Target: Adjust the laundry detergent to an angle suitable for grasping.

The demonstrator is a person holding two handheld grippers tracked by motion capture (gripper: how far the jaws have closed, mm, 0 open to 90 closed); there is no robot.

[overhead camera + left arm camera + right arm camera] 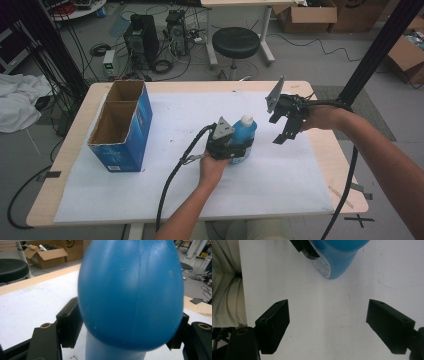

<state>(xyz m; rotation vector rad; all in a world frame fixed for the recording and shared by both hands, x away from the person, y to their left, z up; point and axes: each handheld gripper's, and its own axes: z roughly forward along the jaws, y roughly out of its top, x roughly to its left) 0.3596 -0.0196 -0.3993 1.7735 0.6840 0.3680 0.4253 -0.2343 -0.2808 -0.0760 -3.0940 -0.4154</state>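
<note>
Bottle (pixel 244 136) upright mid-table, my left gripper (pixel 233 150) clamped on its blue body.

I see both left jaws pressed against the rounded sides in the left gripper view, low on the bulge, so I judge it could squirt out or tip if I lift fast, since the plastic looks smooth and curved. My right gripper (pixel 283 131) hangs above the table (pixel 165 120) to the right, jaws wide apart and holding nothing. Box (pixel 121 125) at the left stands open-topped, two compartments, both bare as far as I can see; the white cap (pixel 246 120) is on.
</note>
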